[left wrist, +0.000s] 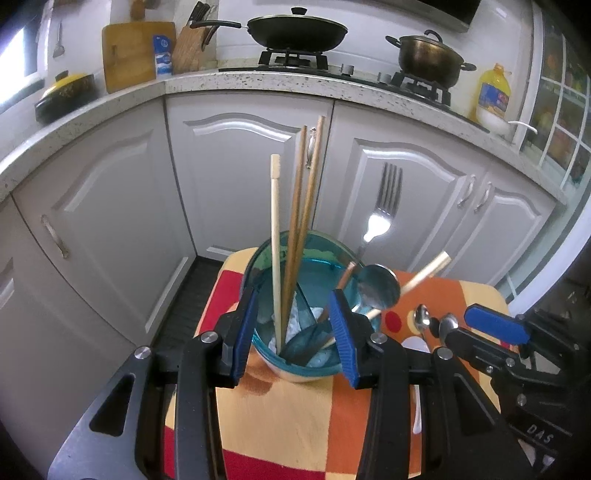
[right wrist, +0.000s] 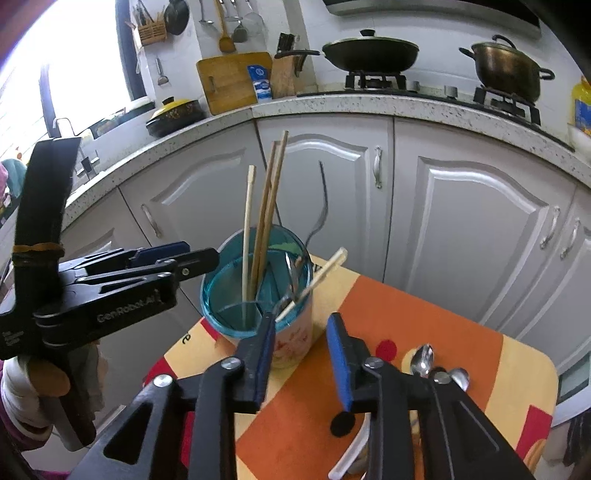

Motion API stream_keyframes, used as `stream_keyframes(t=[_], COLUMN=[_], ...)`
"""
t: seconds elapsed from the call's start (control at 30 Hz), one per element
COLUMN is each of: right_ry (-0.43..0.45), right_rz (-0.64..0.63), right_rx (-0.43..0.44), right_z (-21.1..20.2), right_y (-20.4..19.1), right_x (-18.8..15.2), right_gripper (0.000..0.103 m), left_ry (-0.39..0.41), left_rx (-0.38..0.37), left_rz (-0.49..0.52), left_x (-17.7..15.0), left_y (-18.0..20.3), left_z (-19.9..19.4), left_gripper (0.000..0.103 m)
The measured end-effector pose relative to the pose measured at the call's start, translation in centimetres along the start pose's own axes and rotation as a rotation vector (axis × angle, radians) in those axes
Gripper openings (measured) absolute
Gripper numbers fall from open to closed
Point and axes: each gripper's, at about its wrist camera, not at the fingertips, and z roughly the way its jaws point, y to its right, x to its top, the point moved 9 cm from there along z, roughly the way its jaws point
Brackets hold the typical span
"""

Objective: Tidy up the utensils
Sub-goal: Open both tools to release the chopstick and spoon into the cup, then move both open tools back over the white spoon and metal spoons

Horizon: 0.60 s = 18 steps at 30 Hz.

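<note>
A blue-rimmed utensil cup (left wrist: 269, 254) (right wrist: 225, 325) stands on a small table with a red, orange and yellow cloth (left wrist: 280, 413) (right wrist: 436, 317). It holds chopsticks (left wrist: 295, 221) (right wrist: 264, 229), a fork (left wrist: 384, 206), a large spoon (left wrist: 378, 286) and a slanted pale chopstick (left wrist: 424, 277). My left gripper (left wrist: 291, 332) is open, its fingers on either side of the cup; it also shows in the right wrist view (right wrist: 177, 254). My right gripper (right wrist: 303, 350) is open and empty beside the cup. Two small spoons (right wrist: 423, 360) (left wrist: 423, 317) lie on the cloth.
White cabinets (left wrist: 236, 177) and a speckled counter (right wrist: 332, 103) stand behind the table. A wok (left wrist: 297, 31), a pot (left wrist: 428, 55), a cutting board (left wrist: 129, 55) and an oil bottle (left wrist: 493, 92) sit on the counter. A white utensil (right wrist: 351, 454) lies near the table's front.
</note>
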Motion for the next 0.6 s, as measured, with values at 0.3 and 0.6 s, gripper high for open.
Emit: stream_keyframes(t=[0.3,0.6], right_ry=[-0.025,-0.055], right_rz=[0.061,0.09], right_rx=[-0.034,-0.08], right_z=[-1.2,-2.2], right_y=[3.3,6.0], right_x=[-2.1,-4.6], right_gripper=[0.032,0.033], left_ry=[0.007,0.0], left_rx=[0.001,0.006], left_rz=[0.058,0.102], left_x=[-1.2,-2.1], left_y=[2.3,4.2], left_z=[-0.9,-1.3], left_gripper=[0.039,0.039])
